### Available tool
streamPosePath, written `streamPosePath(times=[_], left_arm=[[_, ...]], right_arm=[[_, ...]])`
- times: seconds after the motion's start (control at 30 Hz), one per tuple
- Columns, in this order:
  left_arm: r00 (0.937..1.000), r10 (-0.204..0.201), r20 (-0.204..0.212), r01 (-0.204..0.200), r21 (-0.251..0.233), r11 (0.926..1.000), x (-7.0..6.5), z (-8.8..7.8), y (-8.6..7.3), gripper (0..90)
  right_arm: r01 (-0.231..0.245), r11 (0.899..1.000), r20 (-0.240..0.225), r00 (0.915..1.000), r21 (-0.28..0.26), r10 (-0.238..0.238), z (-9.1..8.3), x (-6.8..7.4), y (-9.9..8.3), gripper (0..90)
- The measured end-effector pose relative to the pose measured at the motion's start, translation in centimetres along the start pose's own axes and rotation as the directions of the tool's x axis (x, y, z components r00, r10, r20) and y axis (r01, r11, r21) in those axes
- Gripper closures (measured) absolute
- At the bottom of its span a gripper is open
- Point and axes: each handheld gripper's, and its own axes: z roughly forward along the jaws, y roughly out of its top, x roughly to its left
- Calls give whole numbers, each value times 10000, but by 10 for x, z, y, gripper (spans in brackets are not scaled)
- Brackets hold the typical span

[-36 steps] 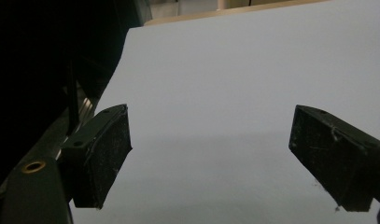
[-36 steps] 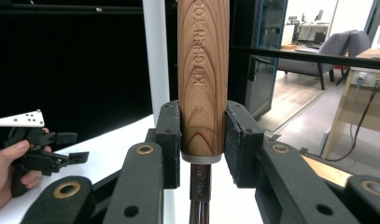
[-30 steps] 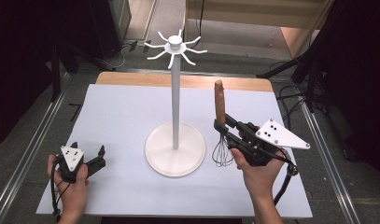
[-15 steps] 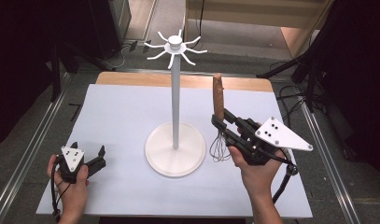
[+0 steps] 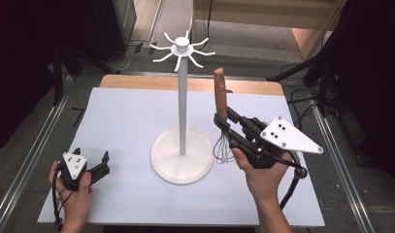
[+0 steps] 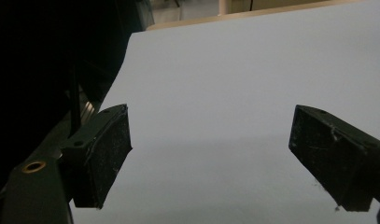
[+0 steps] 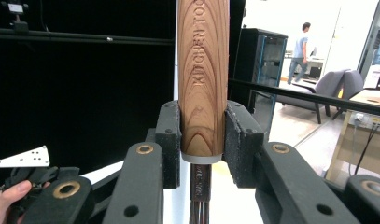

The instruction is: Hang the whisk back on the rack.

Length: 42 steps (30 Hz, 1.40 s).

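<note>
A whisk (image 5: pixel 222 138) with a wooden handle (image 7: pixel 202 74) stands upright, wire head down, just right of the white hook stand (image 5: pixel 182 97). My right gripper (image 5: pixel 223 121) is shut on the lower end of that handle, its pads (image 7: pixel 169 140) pressing both sides. The whisk's wires hang a little above the stand's round base (image 5: pixel 182 156). My left gripper (image 5: pixel 93 160) rests at the mat's near left, jaws open with only bare mat between its pads (image 6: pixel 106 149).
A pale mat (image 5: pixel 127 126) covers the table, with a wooden strip (image 5: pixel 253 87) along its far edge. The stand's hooks (image 5: pixel 183 48) spread out at its top. Metal rails run down both table sides. A person stands far off in the right gripper view.
My right gripper has lifted the whisk a little, so its wire head has come up off the mat beside the stand base. The left gripper has stayed put.
</note>
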Motion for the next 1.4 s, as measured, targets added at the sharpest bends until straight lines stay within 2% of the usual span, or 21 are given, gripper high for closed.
streamPosePath(times=[0.4,1.4], left_arm=[[10000,-23,-51,23,-64,10000,0,0,0,134],[10000,9,-26,-9,-51,10000,0,-1,0,134]], right_arm=[[-133,9997,-212,9997,-188,129,12,6,3,712],[-164,9993,-345,9993,-331,152,26,12,5,711]])
